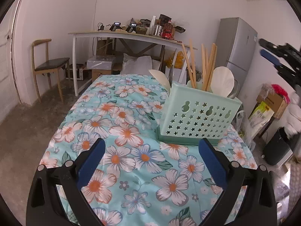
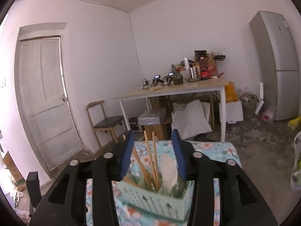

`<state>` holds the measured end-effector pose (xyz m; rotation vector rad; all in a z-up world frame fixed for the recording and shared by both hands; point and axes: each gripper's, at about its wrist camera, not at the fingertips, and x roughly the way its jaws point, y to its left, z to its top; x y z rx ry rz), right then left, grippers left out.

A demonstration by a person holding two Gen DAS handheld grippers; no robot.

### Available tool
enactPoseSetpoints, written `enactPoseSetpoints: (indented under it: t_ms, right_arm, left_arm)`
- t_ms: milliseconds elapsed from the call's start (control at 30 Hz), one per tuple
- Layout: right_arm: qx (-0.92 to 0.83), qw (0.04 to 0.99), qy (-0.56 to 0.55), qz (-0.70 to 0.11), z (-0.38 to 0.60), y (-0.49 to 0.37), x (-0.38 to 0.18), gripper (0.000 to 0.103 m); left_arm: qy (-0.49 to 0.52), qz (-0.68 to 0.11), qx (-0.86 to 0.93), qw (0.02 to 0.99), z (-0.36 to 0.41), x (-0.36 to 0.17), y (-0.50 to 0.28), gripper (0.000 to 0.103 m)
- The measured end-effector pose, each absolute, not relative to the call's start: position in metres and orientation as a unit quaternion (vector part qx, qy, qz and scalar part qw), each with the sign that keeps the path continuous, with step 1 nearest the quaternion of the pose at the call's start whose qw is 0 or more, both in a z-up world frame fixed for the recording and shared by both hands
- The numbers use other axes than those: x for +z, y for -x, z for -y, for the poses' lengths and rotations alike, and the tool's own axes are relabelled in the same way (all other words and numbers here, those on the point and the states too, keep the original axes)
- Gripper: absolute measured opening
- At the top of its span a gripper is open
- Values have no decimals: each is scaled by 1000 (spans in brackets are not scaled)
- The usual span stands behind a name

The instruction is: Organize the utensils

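The table [image 1: 116, 113], draped in a turquoise cloth printed with white and orange flowers, fills the near and middle ground of the left wrist view. Its surface in front of the left gripper carries nothing but the cloth.

The mint-green utensil basket [image 1: 197, 116], perforated with star and gourd-shaped cut-outs, stands upright on the right part of the table, towards the far edge. In the right wrist view the same basket sits directly below and in front of the right gripper.

Contents of the basket: two white spoons [image 1: 223, 79], one leaning left and one at the right, both bowl-up; a cluster of wooden chopsticks [image 1: 207, 66] standing on end and fanning slightly apart above the rim. A thin grey utensil between them cannot be identified.

The left gripper [image 1: 152, 146] hovers low over the cloth, just near of the basket's left corner. Its jaws stand wide apart with nothing between them.

The right gripper [image 2: 153, 141] is above the basket. Its jaws are partly open; the tops of the chopsticks rise between the blue pads [image 2: 128, 154] without being pressed by either. No grip is evident.
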<state>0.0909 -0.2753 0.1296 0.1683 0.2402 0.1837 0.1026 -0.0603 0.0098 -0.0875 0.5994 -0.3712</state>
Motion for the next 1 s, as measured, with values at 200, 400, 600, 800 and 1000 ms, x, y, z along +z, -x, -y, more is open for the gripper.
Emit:
enactPoseSetpoints:
  t_ms: [200, 400, 600, 800, 1000]
  right_arm:
    - [53, 981, -89, -167, 268, -64, 104, 68]
    - [-33, 959, -58, -274, 241, -59, 46, 86]
    - [-77, 944, -34, -318, 226, -52, 12, 89]
    - [-104, 945, -45, -306, 232, -44, 18, 92]
    - [-118, 942, -49, -309, 235, -46, 16, 92]
  left_arm:
    - [28, -292, -157, 943, 70, 18, -102, 97]
    - [7, -311, -100, 945, 76, 17, -109, 97]
    - [-10, -309, -81, 948, 85, 21, -108, 97]
    - [-15, -300, -79, 950, 93, 28, -105, 97]
    - [-19, -301, -71, 951, 98, 28, -107, 97]
